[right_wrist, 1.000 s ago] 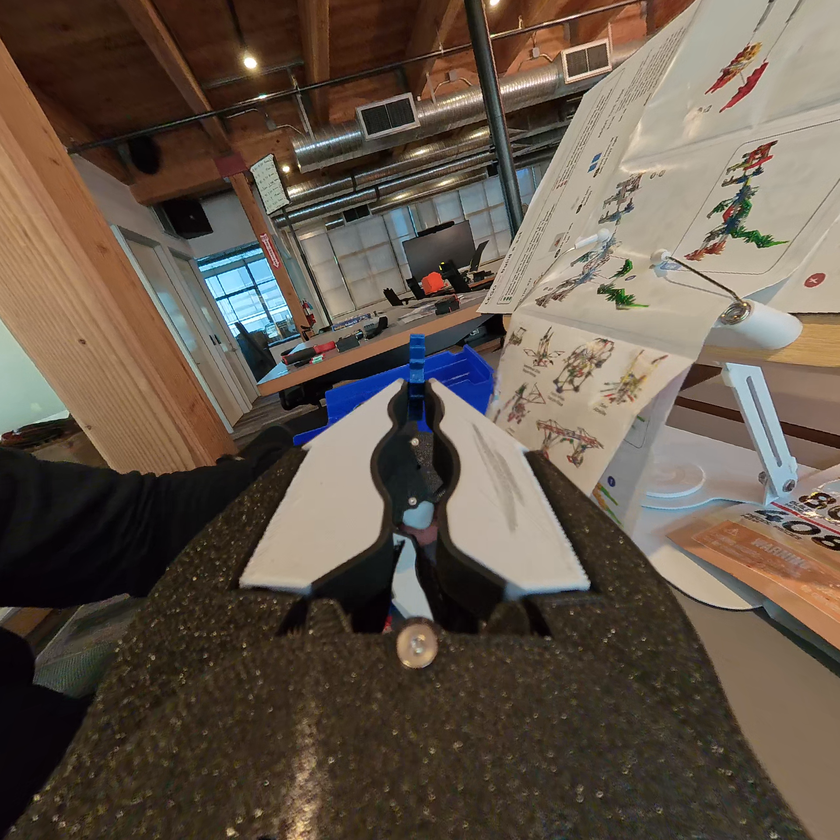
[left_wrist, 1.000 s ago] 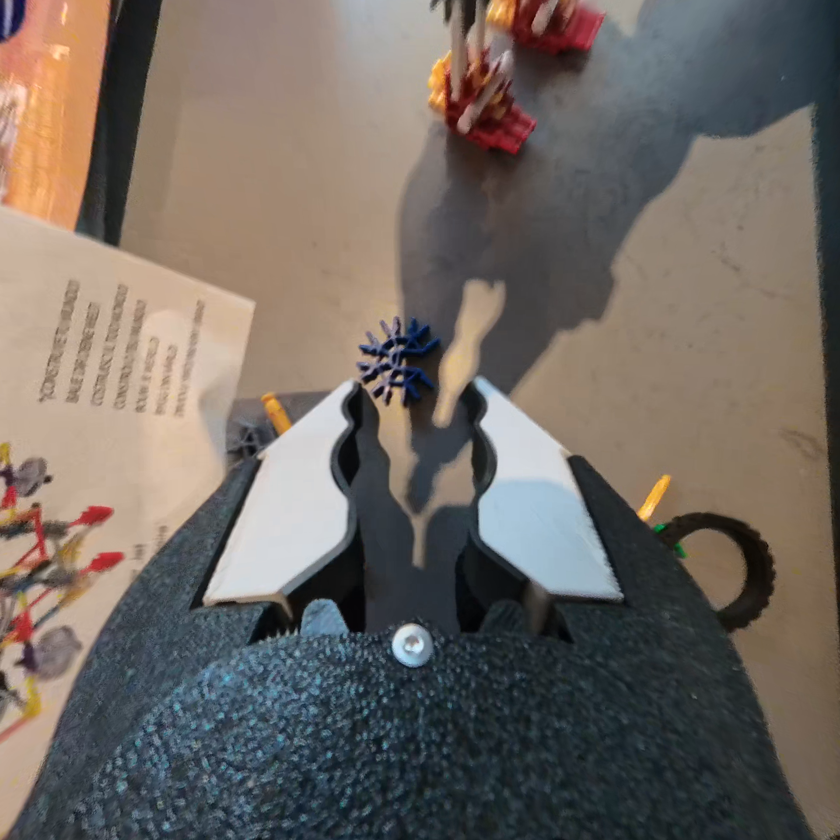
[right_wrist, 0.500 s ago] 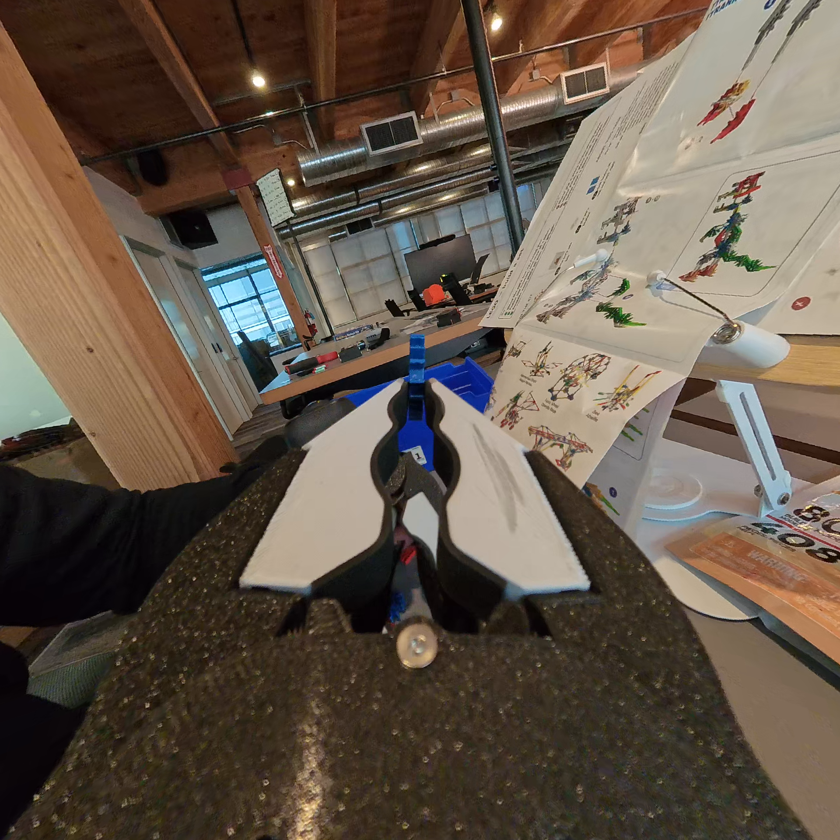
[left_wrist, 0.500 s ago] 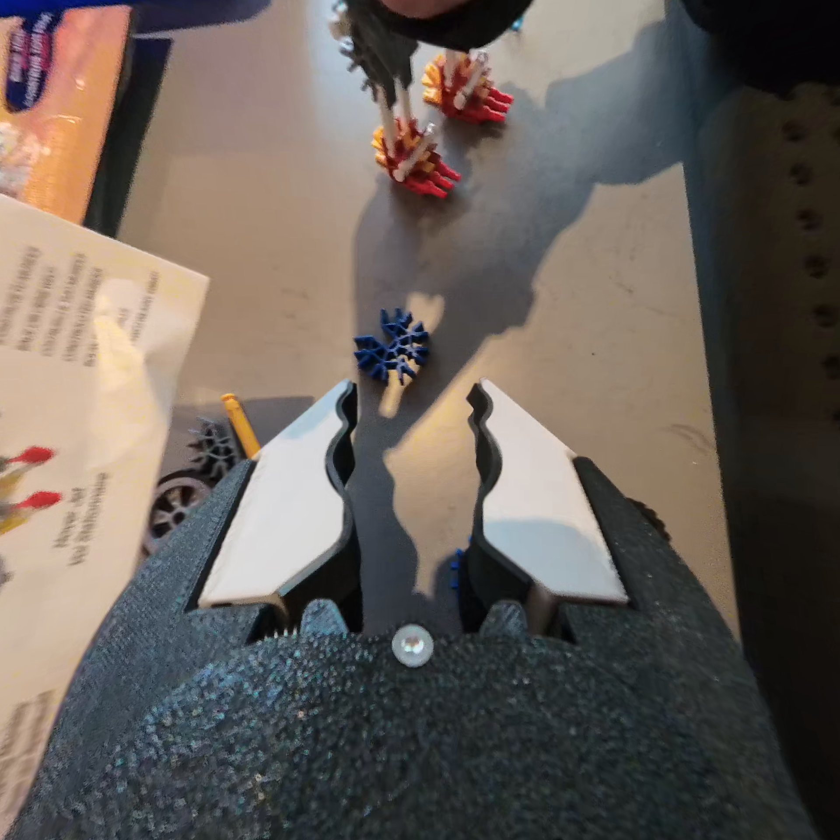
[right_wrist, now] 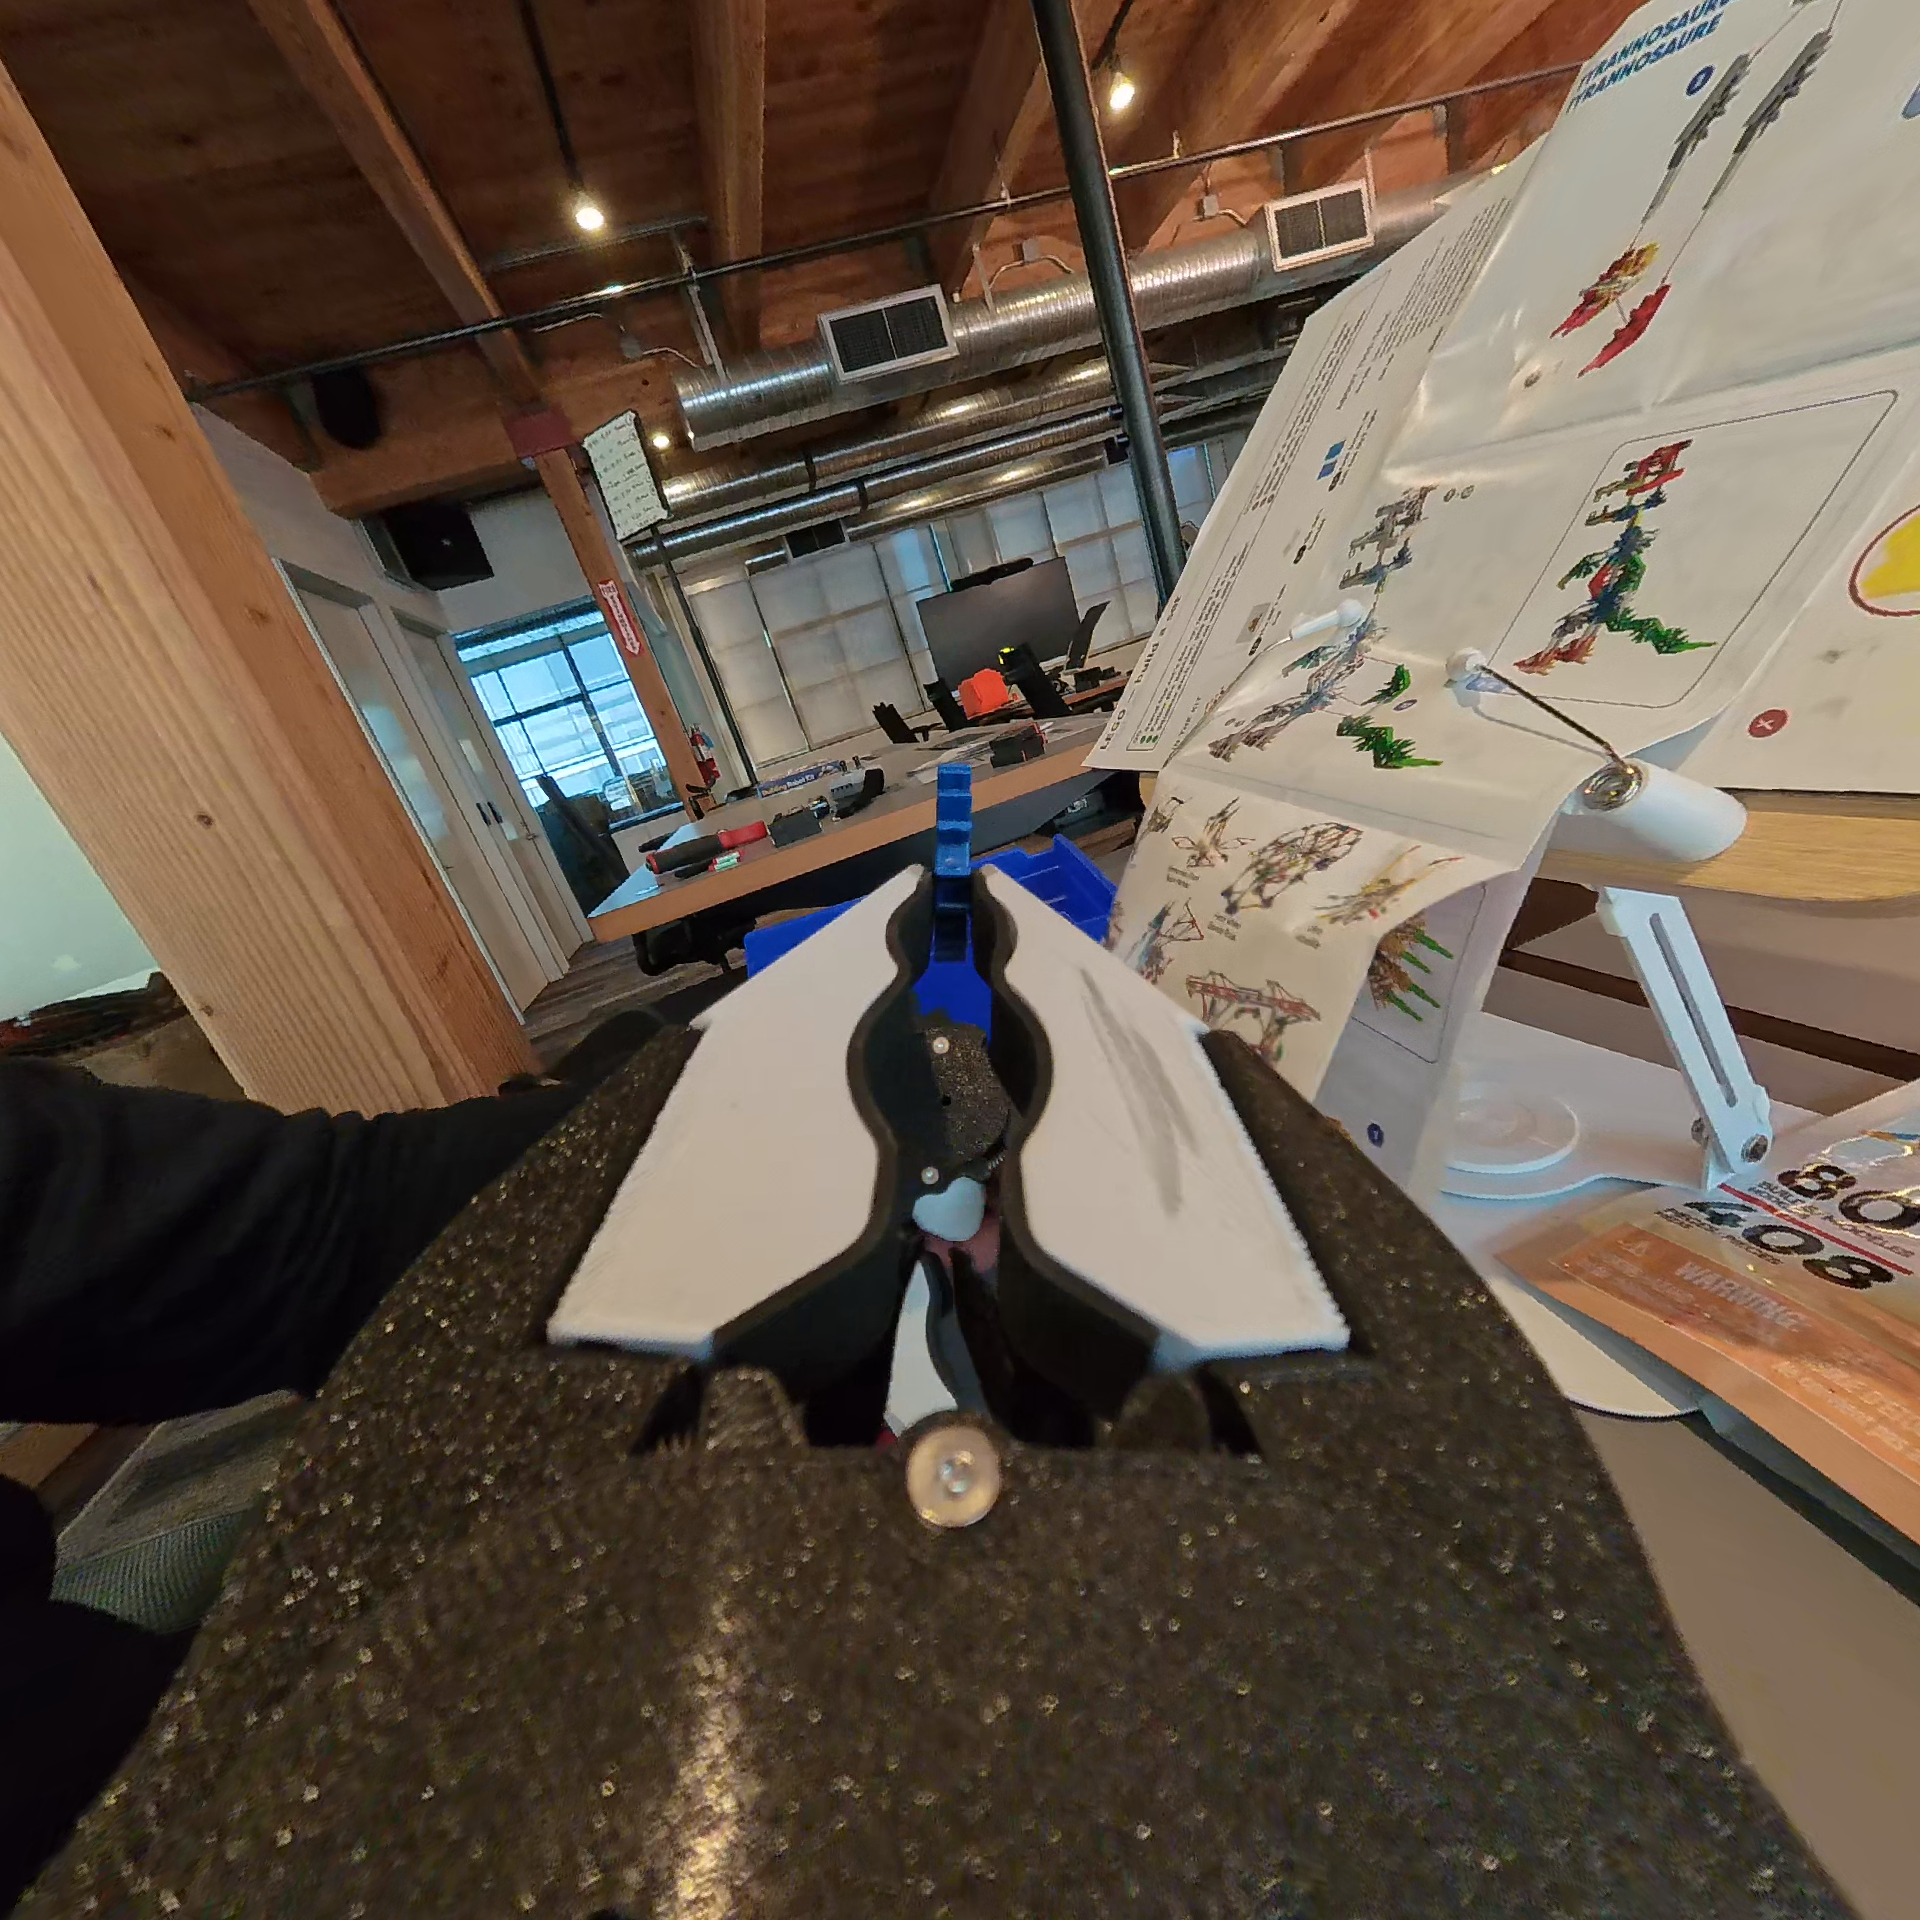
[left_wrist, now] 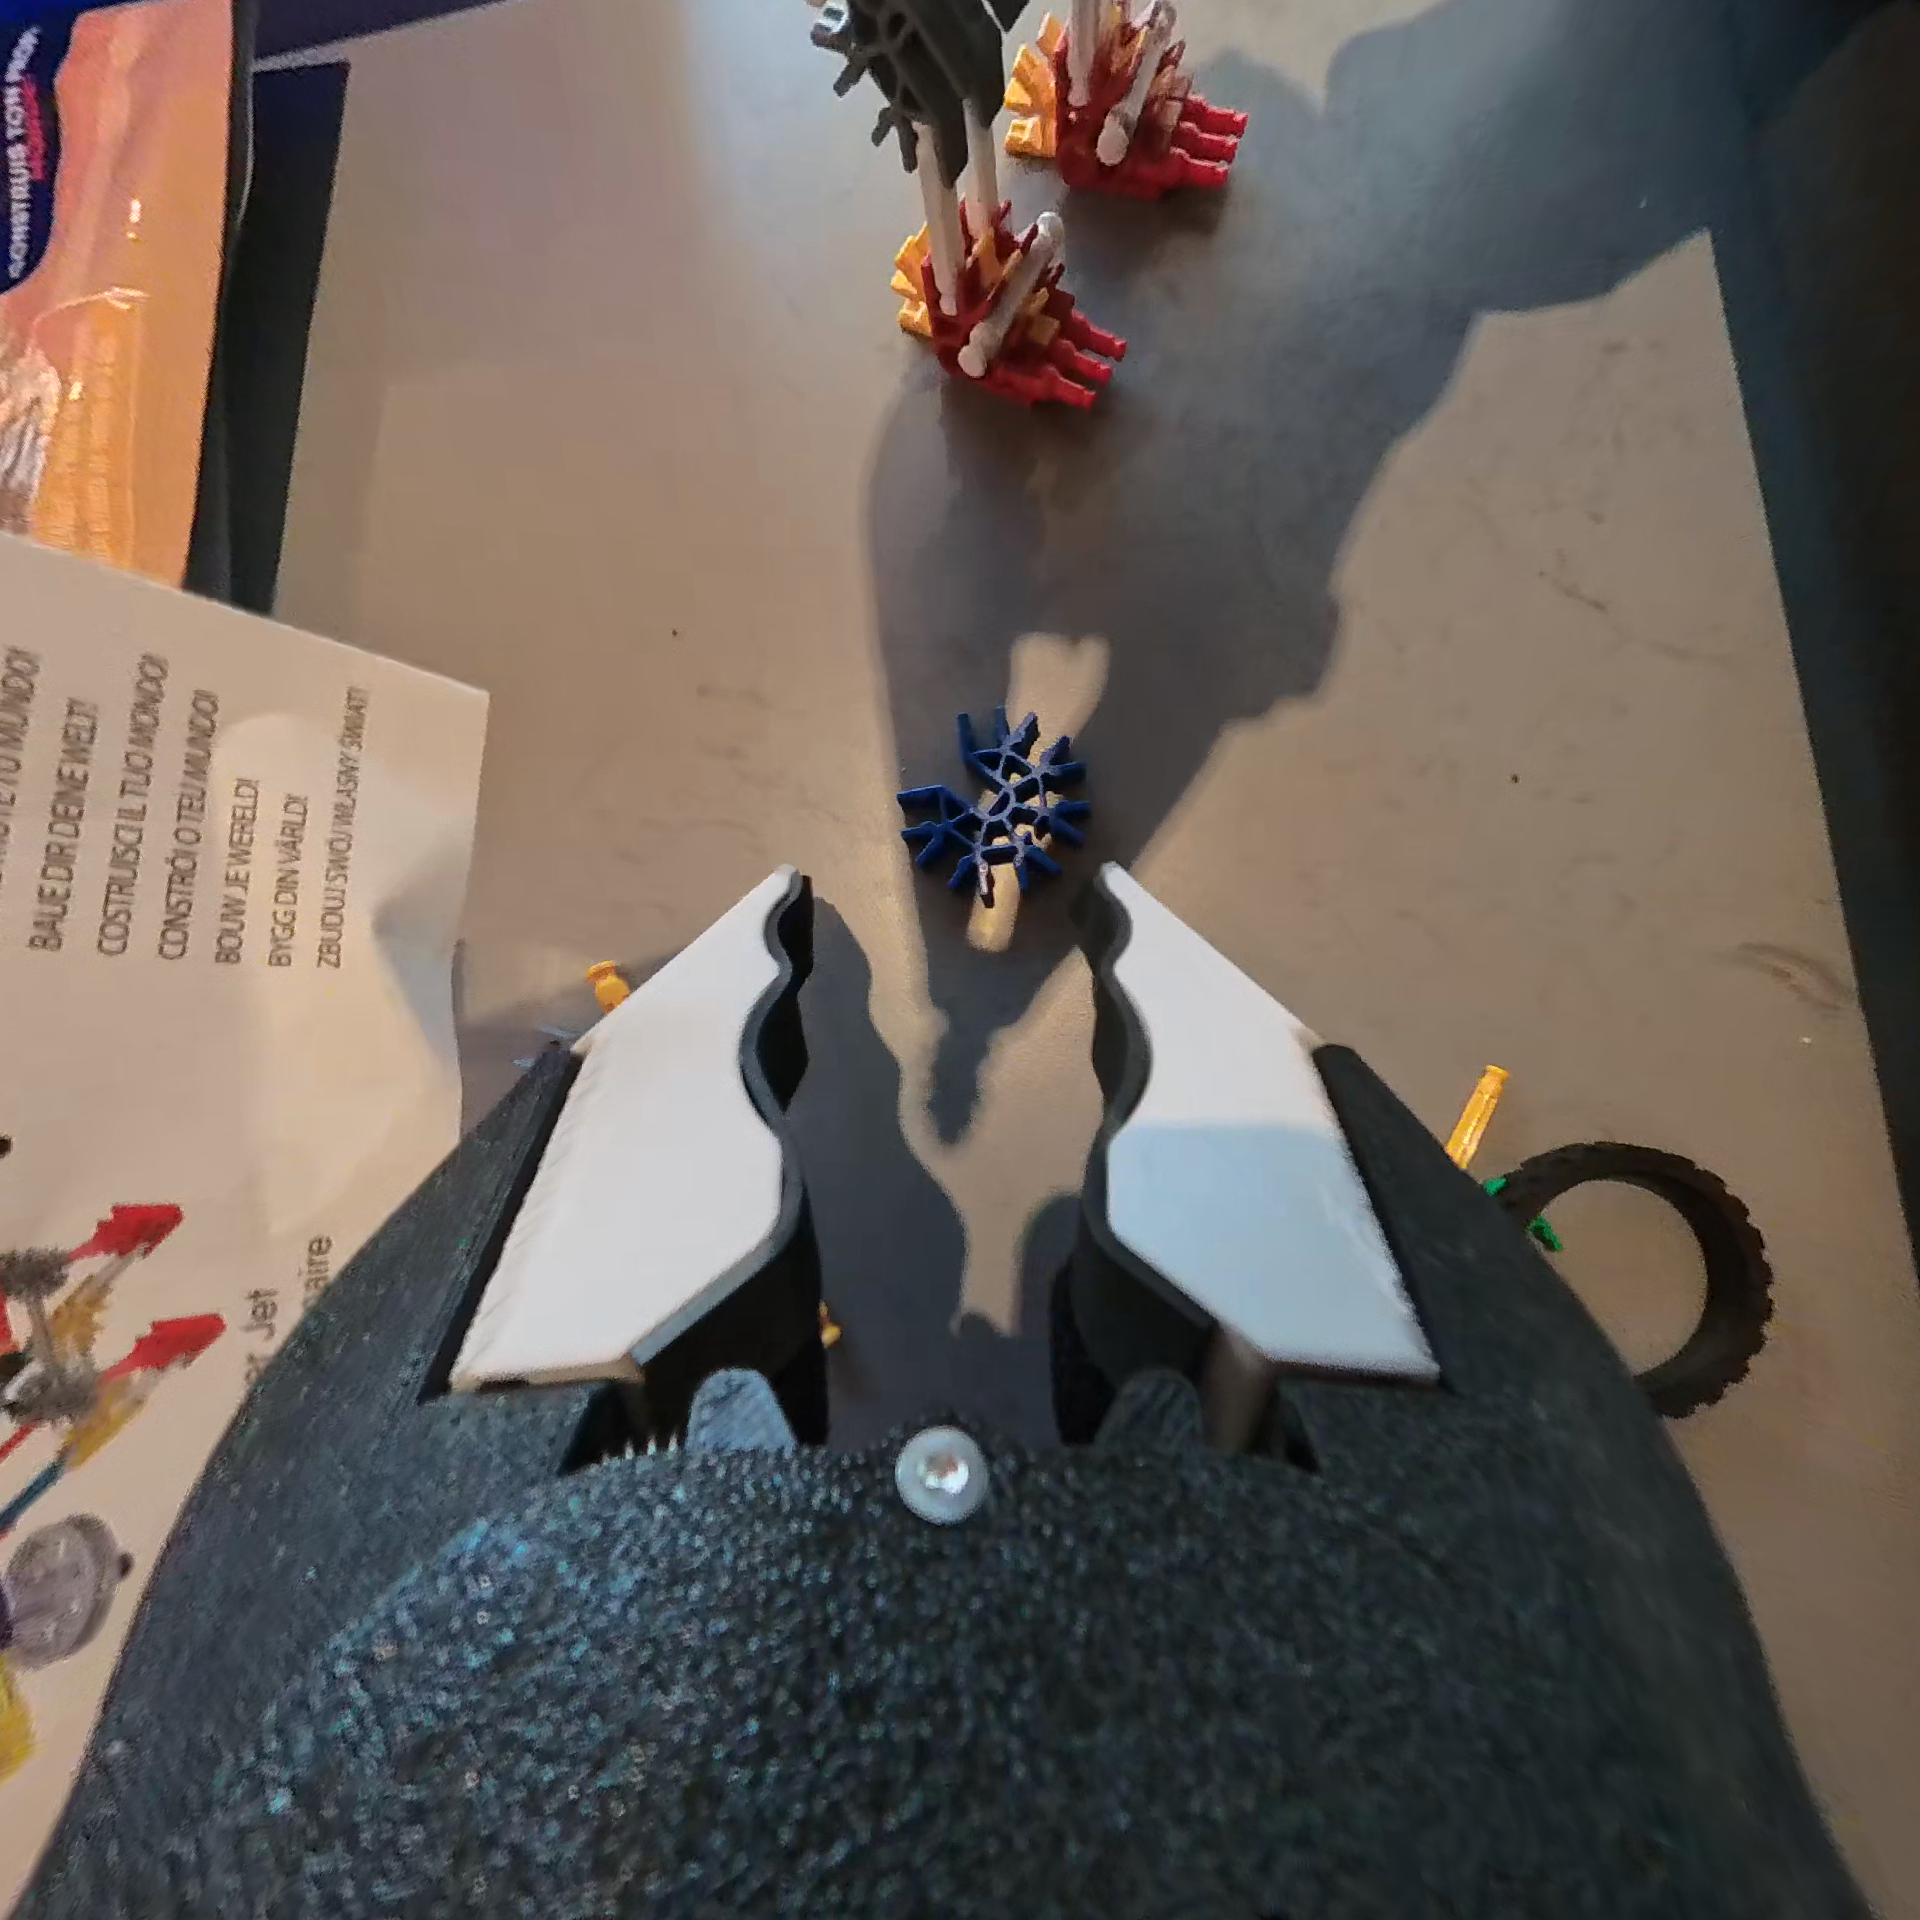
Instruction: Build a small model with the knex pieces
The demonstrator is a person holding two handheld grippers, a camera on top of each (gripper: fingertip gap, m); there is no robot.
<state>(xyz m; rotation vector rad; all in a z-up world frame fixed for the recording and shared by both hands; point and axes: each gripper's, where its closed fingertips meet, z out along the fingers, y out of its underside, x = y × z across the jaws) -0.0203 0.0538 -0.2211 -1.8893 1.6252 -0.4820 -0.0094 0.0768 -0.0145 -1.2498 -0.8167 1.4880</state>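
Note:
My left gripper (left_wrist: 948, 894) is open and empty, low over a grey table (left_wrist: 582, 436). A dark blue snowflake-shaped connector (left_wrist: 995, 802) lies flat just ahead of its fingertips. Farther off stands a built model (left_wrist: 1003, 296) of red and yellow connectors with white rods and a grey piece on top. My right gripper (right_wrist: 951, 883) is held up in the air and is shut on a bright blue connector piece (right_wrist: 953, 831), which sticks out edge-on past the fingertips.
A printed instruction sheet (left_wrist: 197, 935) lies left of the left gripper, an orange box (left_wrist: 94, 270) behind it. A black tyre (left_wrist: 1652, 1273), yellow rods (left_wrist: 1475, 1112) and a green piece lie at right. In the right wrist view an instruction sheet (right_wrist: 1558, 582) hangs on a white stand (right_wrist: 1662, 987); a black sleeve (right_wrist: 229, 1226) is at left. The gap from one gripper's tips to the other's is roughly 20 cm.
The left gripper has opened wider and swung about over the table, ending close behind the dark blue connector. The right gripper has stayed shut on its blue piece, tilting slightly.

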